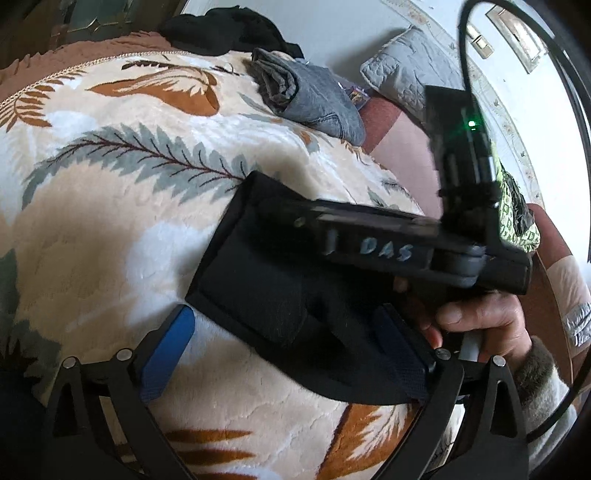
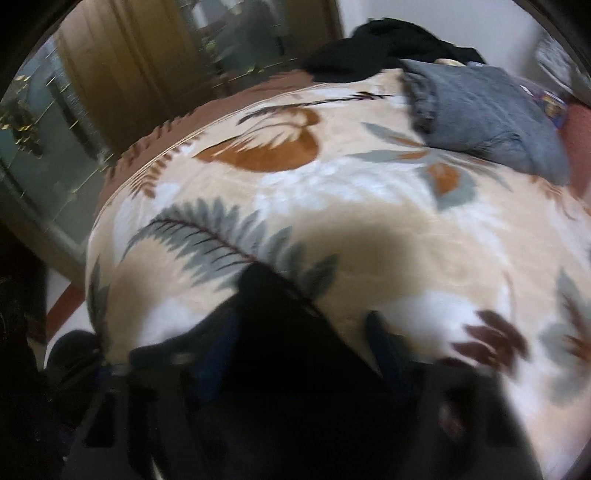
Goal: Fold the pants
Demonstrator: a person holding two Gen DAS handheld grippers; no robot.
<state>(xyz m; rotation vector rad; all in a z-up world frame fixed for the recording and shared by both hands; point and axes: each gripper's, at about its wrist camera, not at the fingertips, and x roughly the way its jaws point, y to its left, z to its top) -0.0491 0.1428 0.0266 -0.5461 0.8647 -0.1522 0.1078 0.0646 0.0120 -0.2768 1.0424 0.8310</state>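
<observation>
A pair of black pants [image 1: 266, 280] lies folded into a compact rectangle on the leaf-patterned blanket [image 1: 110, 206]. My left gripper [image 1: 284, 347] is open, its blue pads [image 1: 166, 350] spread wide with the near end of the pants between them. The right gripper's body [image 1: 388, 243] reaches across the pants from the right, held by a hand [image 1: 480, 321]. In the blurred right wrist view the black pants [image 2: 288, 362] fill the space between the right gripper's fingers [image 2: 384, 343]; whether they pinch the cloth is unclear.
Folded grey jeans [image 1: 314, 99] lie at the far side of the bed, also in the right wrist view [image 2: 487, 114]. A black garment heap [image 1: 229, 29] sits behind them. A quilted pillow [image 1: 399, 70] is at the back right. A wooden wardrobe [image 2: 147, 66] stands beyond the bed.
</observation>
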